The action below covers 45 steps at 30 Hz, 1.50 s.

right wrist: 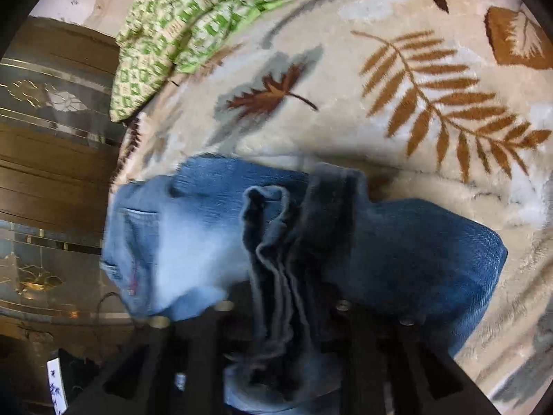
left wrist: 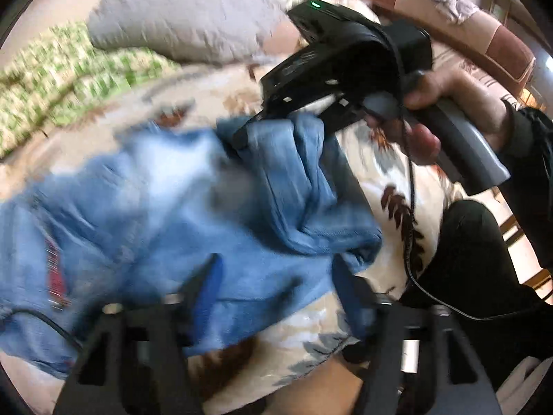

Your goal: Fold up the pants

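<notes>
- Right wrist view: the jeans (right wrist: 311, 242) lie bunched on the leaf-print blanket (right wrist: 414, 69) of the bed, right ahead of and under the right gripper (right wrist: 283, 311); a thick stack of folded edges and hem runs straight into the gap between its fingers (right wrist: 211, 339).
- Pale seat with a pocket sits left of those fingers, a darker leg part to their right, so at least one fold looks already made.
- Step, as I read it: laying down or releasing a fold, mid-task. The bundle is still lumpy, not flat.
- Right fingers stand about half apart with the denim stack between them; the pads do not look clamped on it, so I read it as let go or nearly so.
- Left wrist view (heavy blur): same jeans (left wrist: 207, 207) spread ahead of the left gripper (left wrist: 276, 276); its fingers (left wrist: 204, 287) are set fairly wide, cloth lying in and under the gap, no pinch visible.
- Beyond the left fingers, the right gripper (left wrist: 255, 131) has its tips touching a raised hump of denim; the person's hand (left wrist: 432, 103) grips its grey handle, dark sleeve behind.
- Next move calls for: pull both sets of fingers clear without dragging cloth, then take an edge or end of the bundle and fold over again, or smooth it flat. Risk is the thick stack snagging on a finger.
- Further out: green checked cloth (right wrist: 193, 27) beyond and left of the right fingers, grey pillow (left wrist: 179, 17) beyond the left ones, wooden glass-panelled furniture (right wrist: 52, 173) beside the bed.
</notes>
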{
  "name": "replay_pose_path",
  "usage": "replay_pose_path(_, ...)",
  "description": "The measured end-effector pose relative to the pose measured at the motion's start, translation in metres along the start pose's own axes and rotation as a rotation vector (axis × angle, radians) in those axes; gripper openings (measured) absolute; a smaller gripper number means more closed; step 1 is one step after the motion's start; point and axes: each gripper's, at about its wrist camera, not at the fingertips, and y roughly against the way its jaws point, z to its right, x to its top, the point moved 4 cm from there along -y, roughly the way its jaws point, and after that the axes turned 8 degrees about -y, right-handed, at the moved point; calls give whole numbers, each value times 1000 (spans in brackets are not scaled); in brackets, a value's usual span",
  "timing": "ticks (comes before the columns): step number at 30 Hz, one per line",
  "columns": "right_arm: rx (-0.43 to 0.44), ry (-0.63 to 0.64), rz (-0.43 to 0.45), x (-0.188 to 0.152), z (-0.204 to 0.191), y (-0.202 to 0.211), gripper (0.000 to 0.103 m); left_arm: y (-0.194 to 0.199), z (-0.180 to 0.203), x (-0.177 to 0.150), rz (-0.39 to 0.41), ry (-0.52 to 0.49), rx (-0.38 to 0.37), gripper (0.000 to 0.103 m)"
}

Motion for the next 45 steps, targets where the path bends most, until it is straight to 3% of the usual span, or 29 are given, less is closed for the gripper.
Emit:
replay_pose_path(2,47,24,26,-6,-12,20,77,13,-3,7,20,1,-2,69)
replay_pose_path(4,82,61,81,-14,-23,50,77,22,-14,16,42,25,-17,73)
replay_pose_path(5,109,88,115,-21,-29,70,77,23,-16,21,46,34,-26,82)
replay_pose_path(6,110,109,144,-27,-31,86,78,21,-17,29,42,52,-34,85)
replay_pose_path(7,90,136,176,-33,-32,97,79,20,-24,33,38,68,-39,85)
replay_pose_path(9,-32,246,234,-54,-26,116,80,13,-30,38,18,119,-92,85)
replay_pose_path(11,-176,348,224,-80,-18,111,80,-2,-37,46,-20,185,-131,85)
replay_pose_path(13,-257,421,189,-106,-9,98,80,-18,-39,47,-76,240,-145,85)
replay_pose_path(20,-328,662,182,-152,-18,55,79,-63,-48,43,-278,338,-89,85)
replay_pose_path(22,-417,716,174,-155,-18,35,65,-72,-46,35,-307,319,-90,49)
replay_pose_path(23,-447,734,169,-156,-16,26,33,-76,-45,31,-325,298,-82,20)
replay_pose_path(24,-495,742,150,-155,-9,15,25,-78,-44,28,-327,306,-105,19)
replay_pose_path(25,-507,746,152,-155,-5,9,23,-74,-44,27,-307,312,-117,18)
replay_pose_path(27,-492,748,170,-157,-6,17,18,-61,-42,27,-277,321,-155,16)
replay_pose_path(31,-428,791,190,-169,-12,54,17,-20,-27,20,-196,306,-234,16)
replay_pose_path(34,-377,797,151,-177,-13,56,17,-32,-25,-2,-254,282,-177,17)
replay_pose_path(36,-407,813,104,-179,-10,35,19,-60,-30,-18,-325,269,-118,22)
replay_pose_path(38,-449,799,57,-177,-4,10,25,-59,-26,-15,-295,226,-100,22)
replay_pose_path(40,-465,799,69,-178,-4,11,33,-46,-21,-12,-295,193,-88,62)
replay_pose_path(41,-454,796,66,-179,-5,16,60,-38,-22,-10,-294,188,-64,91)
replay_pose_path(42,-429,785,70,-181,-5,28,82,-25,-25,-4,-257,189,-32,95)
replay_pose_path(43,-414,784,92,-181,-6,37,83,-10,-29,4,-200,190,-12,95)
replay_pose_path(45,-348,782,154,-180,-7,66,83,3,-37,19,-160,197,4,95)
